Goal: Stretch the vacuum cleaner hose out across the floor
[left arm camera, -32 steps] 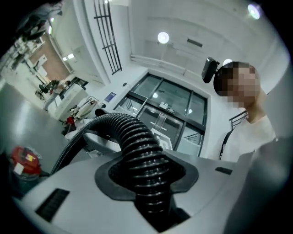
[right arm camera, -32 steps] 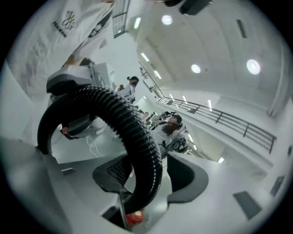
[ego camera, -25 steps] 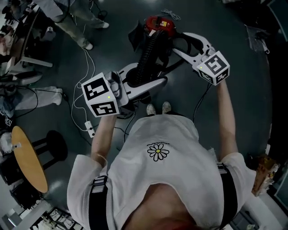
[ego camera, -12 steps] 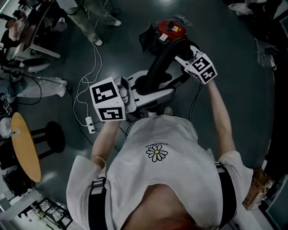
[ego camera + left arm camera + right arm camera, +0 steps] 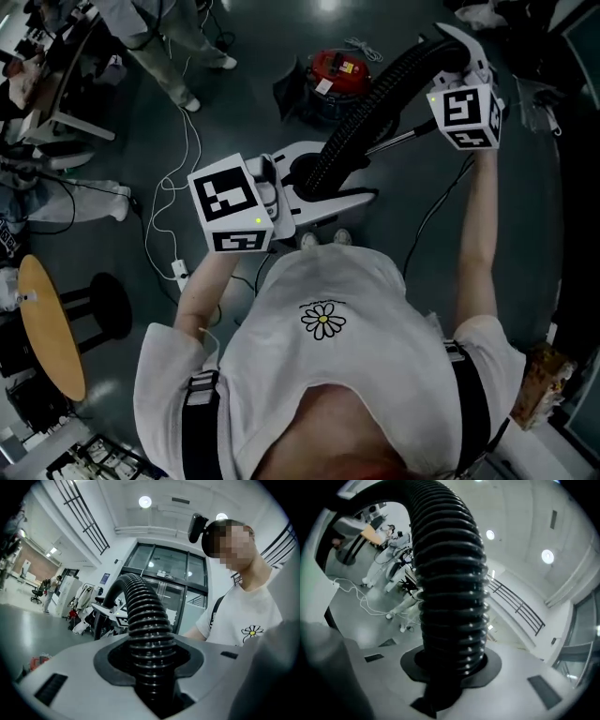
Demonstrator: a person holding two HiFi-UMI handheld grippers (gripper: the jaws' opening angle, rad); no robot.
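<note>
In the head view, where the hose [image 5: 367, 105] joined the red vacuum cleaner [image 5: 335, 67] could not be made out, and the cleaner's label was too small to read. A bystander [image 5: 167, 36] at upper left was cut off above the legs by the top edge.

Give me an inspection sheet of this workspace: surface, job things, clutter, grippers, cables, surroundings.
Surface: dark, glossy floor.
Job's things: red vacuum on the floor; black ribbed hose held up between both grippers, not yet laid out.
Clutter: black thing beside the vacuum; cannot tell what it is.
Grippers: left gripper shut on the hose; right gripper shut on the hose further along it.
Cables: white cable running to a power strip on the floor; black cord below the right gripper.
Surroundings: round wooden table, stool, bystanders at top left.
</note>
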